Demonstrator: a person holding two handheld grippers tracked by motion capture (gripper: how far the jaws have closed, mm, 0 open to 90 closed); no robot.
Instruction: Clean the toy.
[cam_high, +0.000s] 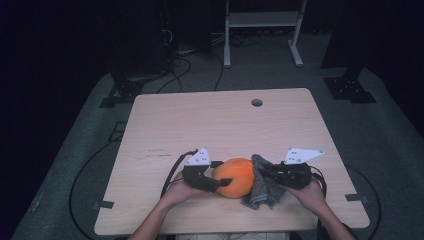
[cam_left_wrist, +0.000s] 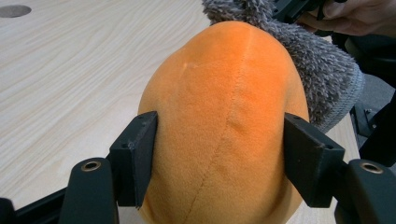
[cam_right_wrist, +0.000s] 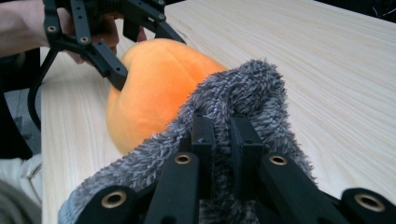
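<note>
Resting near the front edge of the wooden surface (cam_high: 220, 120), a round orange plush toy (cam_high: 235, 177) sits between the two grippers. The left gripper (cam_high: 215, 181) comes at it from the left, held in the person's left hand (cam_high: 176, 192). Seen along that gripper, its two black fingers (cam_left_wrist: 140, 154) stand on either side of the toy's wide body, each pad right against the orange fabric; whether they truly squeeze it or only touch is hard to judge, though the plush looks slightly pinched between them.

Just right of the toy lies a grey fluffy cloth (cam_high: 262, 187), touching the toy's right side and bunched up against it. The right gripper (cam_high: 264, 170), held in the right hand (cam_high: 310, 192), points left toward the toy. Its fingers (cam_right_wrist: 203, 140) are drawn close together and clamped on a raised fold of the cloth, with grey pile spilling over both of them.

Farther back, near the far edge and a little right of centre, a round hole (cam_high: 256, 102) is cut through the surface, well apart from the toy and the cloth.
</note>
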